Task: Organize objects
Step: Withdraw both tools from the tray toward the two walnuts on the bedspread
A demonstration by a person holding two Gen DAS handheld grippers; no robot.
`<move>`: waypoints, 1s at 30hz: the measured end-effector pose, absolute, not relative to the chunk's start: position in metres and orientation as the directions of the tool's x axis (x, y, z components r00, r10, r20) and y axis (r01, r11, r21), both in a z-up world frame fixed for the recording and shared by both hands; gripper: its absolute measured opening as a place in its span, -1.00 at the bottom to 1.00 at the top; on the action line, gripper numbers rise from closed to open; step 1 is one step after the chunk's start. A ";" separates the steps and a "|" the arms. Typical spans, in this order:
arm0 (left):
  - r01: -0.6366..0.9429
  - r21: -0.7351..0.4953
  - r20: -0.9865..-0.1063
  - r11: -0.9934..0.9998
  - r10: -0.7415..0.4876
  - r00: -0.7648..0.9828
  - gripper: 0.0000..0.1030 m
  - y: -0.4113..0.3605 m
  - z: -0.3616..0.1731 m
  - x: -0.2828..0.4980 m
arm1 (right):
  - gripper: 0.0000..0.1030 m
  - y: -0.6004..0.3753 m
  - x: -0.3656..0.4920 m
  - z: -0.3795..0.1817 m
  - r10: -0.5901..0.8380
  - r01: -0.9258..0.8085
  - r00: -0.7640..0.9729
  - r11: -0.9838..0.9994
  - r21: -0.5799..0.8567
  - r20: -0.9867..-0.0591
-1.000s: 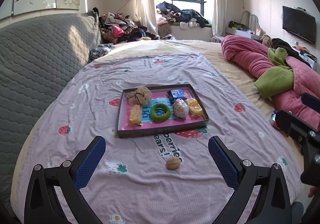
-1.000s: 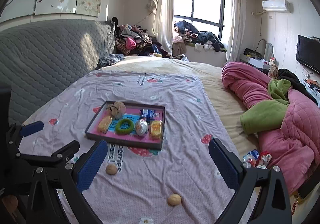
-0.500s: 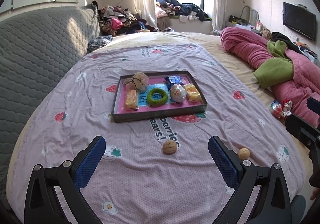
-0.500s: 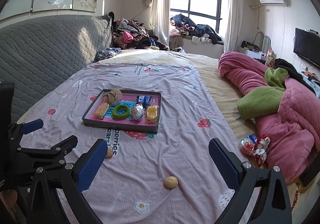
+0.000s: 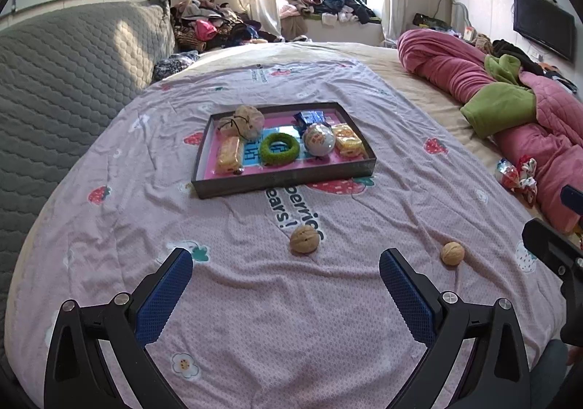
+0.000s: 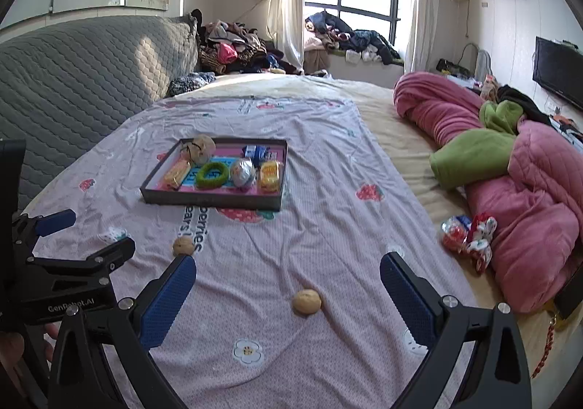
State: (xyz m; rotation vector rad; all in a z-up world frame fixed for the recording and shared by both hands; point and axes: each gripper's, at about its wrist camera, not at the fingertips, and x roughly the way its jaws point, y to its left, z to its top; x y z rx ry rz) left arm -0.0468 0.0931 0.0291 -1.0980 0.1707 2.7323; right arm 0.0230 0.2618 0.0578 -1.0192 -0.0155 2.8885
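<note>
A dark tray (image 5: 284, 180) (image 6: 211, 198) sits on the purple bedspread, holding a green ring (image 5: 280, 148), a foil egg (image 5: 319, 140), yellow snack packs (image 5: 229, 154), a blue packet and a tan bundle. Two walnuts lie loose on the spread. One walnut (image 5: 304, 239) (image 6: 183, 245) is just ahead of my left gripper (image 5: 286, 276), which is open and empty. The other walnut (image 6: 306, 301) (image 5: 452, 253) lies just ahead of my right gripper (image 6: 288, 279), also open and empty.
A grey quilted headboard (image 5: 65, 81) runs along the left. A pink and green pile of blankets (image 6: 510, 172) fills the right side, with red-white wrapped sweets (image 6: 468, 236) beside it. Clothes are heaped by the window at the back.
Both grippers have pulled back and tilted down. The tray now sits farther off and both loose walnuts show in front of the fingers. Nothing was grasped.
</note>
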 end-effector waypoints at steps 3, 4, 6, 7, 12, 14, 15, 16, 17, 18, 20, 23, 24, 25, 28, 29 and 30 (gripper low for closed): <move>-0.224 0.041 -0.701 -0.974 0.132 -0.701 0.98 0.095 0.022 -0.048 | 0.98 0.265 0.022 0.048 0.073 -0.077 -0.766 -0.997 -0.022 -0.639; -0.225 0.039 -0.703 -0.974 0.133 -0.699 0.98 0.095 0.020 -0.049 | 0.98 0.267 0.021 0.045 0.072 -0.079 -0.762 -0.997 -0.017 -0.643; -0.227 0.035 -0.709 -0.973 0.136 -0.692 0.98 0.096 0.015 -0.051 | 0.98 0.269 0.019 0.037 0.067 -0.078 -0.752 -0.997 -0.012 -0.656; -0.227 0.034 -0.712 -0.973 0.136 -0.689 0.98 0.095 0.012 -0.053 | 0.98 0.270 0.018 0.034 0.067 -0.080 -0.749 -0.997 -0.010 -0.660; -0.240 0.034 -0.728 -0.970 0.141 -0.671 0.98 0.095 -0.004 -0.060 | 0.98 0.275 0.015 0.017 0.061 -0.085 -0.738 -0.996 0.004 -0.672; -0.251 0.036 -0.731 -0.967 0.145 -0.667 0.98 0.094 -0.010 -0.063 | 0.98 0.277 0.012 0.008 0.057 -0.086 -0.729 -0.996 0.008 -0.683; -0.251 0.044 -0.732 -0.967 0.140 -0.667 0.98 0.094 -0.014 -0.066 | 0.98 0.277 0.011 0.005 0.055 -0.084 -0.723 -0.996 0.009 -0.689; -0.254 0.053 -0.736 -0.966 0.134 -0.664 0.98 0.094 -0.018 -0.070 | 0.98 0.278 0.009 0.001 0.055 -0.084 -0.719 -0.996 0.007 -0.693; -0.255 0.059 -0.737 -0.965 0.130 -0.663 0.98 0.095 -0.022 -0.072 | 0.98 0.278 0.006 -0.004 0.059 -0.085 -0.713 -0.996 0.002 -0.698; -0.257 0.064 -0.737 -0.964 0.127 -0.663 0.98 0.095 -0.025 -0.075 | 0.98 0.278 0.005 -0.007 0.063 -0.087 -0.710 -0.996 -0.002 -0.702; -0.263 0.073 -0.746 -0.962 0.123 -0.655 0.98 0.097 -0.032 -0.082 | 0.98 0.279 0.003 -0.013 0.065 -0.087 -0.705 -0.996 -0.005 -0.706; -0.271 0.047 -0.756 -0.961 0.143 -0.639 0.98 0.098 -0.041 -0.092 | 0.98 0.281 -0.001 -0.021 0.068 -0.091 -0.704 -0.996 -0.006 -0.707; -0.273 0.039 -0.761 -0.961 0.149 -0.632 0.98 0.098 -0.044 -0.096 | 0.98 0.282 -0.002 -0.023 0.067 -0.091 -0.706 -0.996 -0.004 -0.705; -0.276 0.038 -0.762 -0.961 0.151 -0.629 0.98 0.100 -0.047 -0.099 | 0.98 0.283 -0.003 -0.025 0.066 -0.090 -0.706 -0.996 -0.003 -0.705; -0.281 0.050 -0.765 -0.958 0.144 -0.628 0.98 0.105 -0.054 -0.106 | 0.98 0.283 -0.007 -0.031 0.067 -0.086 -0.703 -0.996 -0.009 -0.708; -0.284 0.050 -0.766 -0.957 0.146 -0.626 0.98 0.107 -0.056 -0.108 | 0.98 0.283 -0.009 -0.035 0.069 -0.085 -0.700 -0.996 -0.013 -0.710; -0.289 0.049 -0.767 -0.956 0.149 -0.624 0.98 0.108 -0.058 -0.110 | 0.98 0.283 -0.010 -0.037 0.069 -0.084 -0.698 -0.996 -0.014 -0.713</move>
